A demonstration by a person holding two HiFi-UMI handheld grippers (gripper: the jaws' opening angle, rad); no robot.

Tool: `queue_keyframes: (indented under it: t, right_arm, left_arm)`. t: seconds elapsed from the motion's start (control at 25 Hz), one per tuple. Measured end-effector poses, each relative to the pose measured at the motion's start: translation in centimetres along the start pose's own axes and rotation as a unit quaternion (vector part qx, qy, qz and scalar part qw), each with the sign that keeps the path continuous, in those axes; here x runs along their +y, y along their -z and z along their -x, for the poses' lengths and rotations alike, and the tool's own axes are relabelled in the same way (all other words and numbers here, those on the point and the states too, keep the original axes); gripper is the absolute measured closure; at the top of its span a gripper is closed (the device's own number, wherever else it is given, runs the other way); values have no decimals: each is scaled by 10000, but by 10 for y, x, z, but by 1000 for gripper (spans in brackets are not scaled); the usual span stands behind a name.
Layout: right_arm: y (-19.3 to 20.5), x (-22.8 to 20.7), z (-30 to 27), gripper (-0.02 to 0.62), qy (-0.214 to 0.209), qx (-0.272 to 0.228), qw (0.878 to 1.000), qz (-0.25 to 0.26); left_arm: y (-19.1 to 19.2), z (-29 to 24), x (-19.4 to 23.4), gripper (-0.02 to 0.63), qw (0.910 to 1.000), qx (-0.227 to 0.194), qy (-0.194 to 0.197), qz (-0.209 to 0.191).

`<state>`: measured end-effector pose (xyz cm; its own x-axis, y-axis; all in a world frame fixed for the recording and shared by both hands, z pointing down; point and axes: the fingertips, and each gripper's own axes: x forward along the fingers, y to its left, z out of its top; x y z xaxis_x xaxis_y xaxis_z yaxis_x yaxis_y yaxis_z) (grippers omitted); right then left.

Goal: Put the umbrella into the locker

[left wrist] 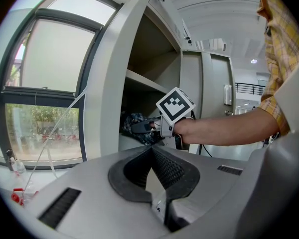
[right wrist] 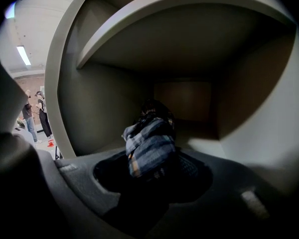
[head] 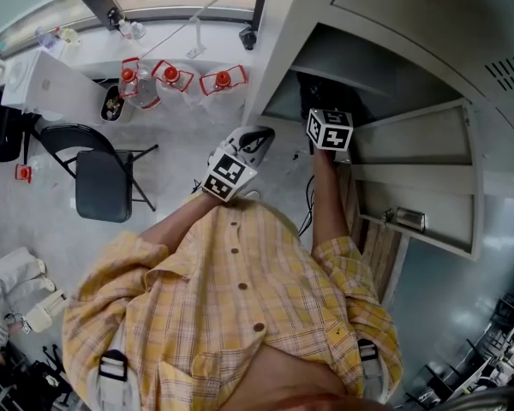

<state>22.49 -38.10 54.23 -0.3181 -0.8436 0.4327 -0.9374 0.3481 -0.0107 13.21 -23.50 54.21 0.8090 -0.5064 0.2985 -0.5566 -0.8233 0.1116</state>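
The folded umbrella [right wrist: 150, 146], in blue plaid cloth, lies between the pads of my right gripper [right wrist: 152, 159], which is shut on it. Its far end reaches into the open locker compartment [right wrist: 104, 98], just above the compartment floor. In the left gripper view the right gripper [left wrist: 144, 127] holds the umbrella [left wrist: 134, 123] at the locker opening [left wrist: 109, 83], under a shelf. From the head view my right gripper [head: 319, 103] points into the dark compartment [head: 325, 67]. My left gripper [head: 255, 139] hangs outside the locker to the left. Its jaws [left wrist: 150, 151] meet at the tips with nothing between them.
The open locker door [head: 420, 135] stands to the right of the right arm. A black folding chair [head: 103, 178], red-capped bottles [head: 176, 75] and a white box [head: 43, 84] sit on the floor at left. A window [left wrist: 40, 83] is beside the locker. People stand far off [right wrist: 30, 116].
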Motion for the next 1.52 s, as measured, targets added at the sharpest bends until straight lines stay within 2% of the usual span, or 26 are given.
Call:
queue_keyframes:
  t: [0.88,1.52]
  right_arm:
    - [17,-14,-21,399,253,414,9988,74]
    - [13,-18,-20,360,249,340,9987,-293]
  left_arm:
    - [4,-1,3,601,10000,44,53,68]
    - [10,0,1,601,9997,164,167,84]
